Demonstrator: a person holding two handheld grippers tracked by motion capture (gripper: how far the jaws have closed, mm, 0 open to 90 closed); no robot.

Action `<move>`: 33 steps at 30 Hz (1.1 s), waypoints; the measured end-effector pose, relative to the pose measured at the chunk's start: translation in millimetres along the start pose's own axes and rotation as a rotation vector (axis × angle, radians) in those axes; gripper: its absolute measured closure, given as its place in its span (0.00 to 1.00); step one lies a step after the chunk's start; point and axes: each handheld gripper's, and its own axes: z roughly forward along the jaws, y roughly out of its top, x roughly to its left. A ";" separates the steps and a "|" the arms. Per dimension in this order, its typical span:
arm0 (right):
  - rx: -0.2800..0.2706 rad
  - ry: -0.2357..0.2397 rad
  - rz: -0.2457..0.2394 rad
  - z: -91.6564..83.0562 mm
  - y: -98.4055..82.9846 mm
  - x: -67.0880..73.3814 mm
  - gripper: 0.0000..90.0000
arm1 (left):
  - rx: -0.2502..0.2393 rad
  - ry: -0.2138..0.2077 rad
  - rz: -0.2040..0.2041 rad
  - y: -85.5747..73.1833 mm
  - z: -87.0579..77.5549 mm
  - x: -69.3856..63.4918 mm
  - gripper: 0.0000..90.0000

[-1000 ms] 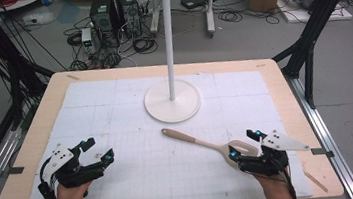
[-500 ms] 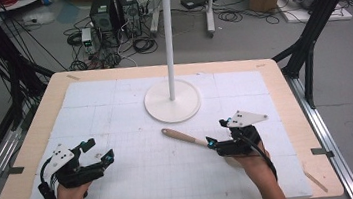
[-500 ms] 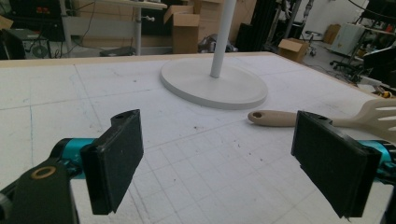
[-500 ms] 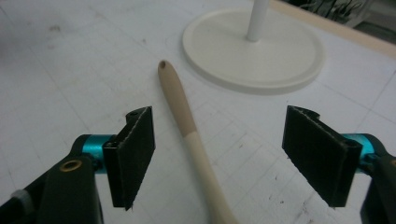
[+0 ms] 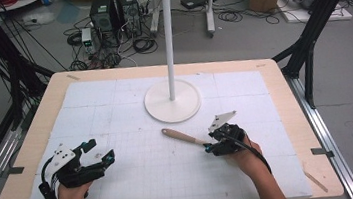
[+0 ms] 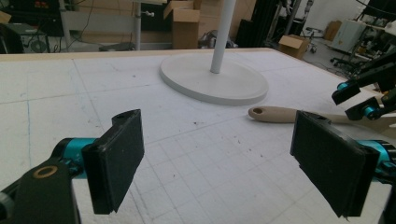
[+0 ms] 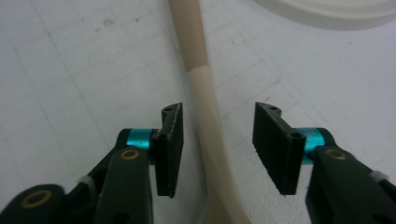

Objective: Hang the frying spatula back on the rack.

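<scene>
A utensil [image 5: 183,137] with a wooden handle and a cream neck lies on the white mat in front of the stand base. My right gripper [image 5: 209,147] sits low over its right end. In the right gripper view the jaws [image 7: 217,135] straddle the cream neck [image 7: 201,93] with a gap on each side. They have just been closing, and the pads do not touch the neck. My left gripper [image 5: 100,149] rests at the front left, jaws wide open [image 6: 219,168] with nothing between them. It faces the handle [image 6: 275,114] and the right gripper [image 6: 355,98].
A white hook stand rises from a round base [image 5: 173,111] at the middle back of the mat, close behind the utensil; the base edge [image 7: 327,11] shows just beyond the right jaws. The wooden table edge [image 5: 314,129] frames the mat.
My right gripper has moved left along the utensil from the front right and now straddles its neck, with its jaws narrower than before. The left gripper has stayed put.
</scene>
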 end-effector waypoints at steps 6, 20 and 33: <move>0.047 0.009 -0.033 4.5 1.6 -2.0 0.70 | 0.001 0.001 -0.005 -0.1 0.3 0.0 0.20; 0.151 0.094 -0.137 12.5 12.2 -7.5 0.84 | 0.009 -0.001 -0.008 -0.3 0.7 -0.2 0.21; 0.153 0.147 -0.062 13.8 12.1 -16.5 0.87 | 0.012 0.000 -0.009 -0.6 1.2 -0.2 0.21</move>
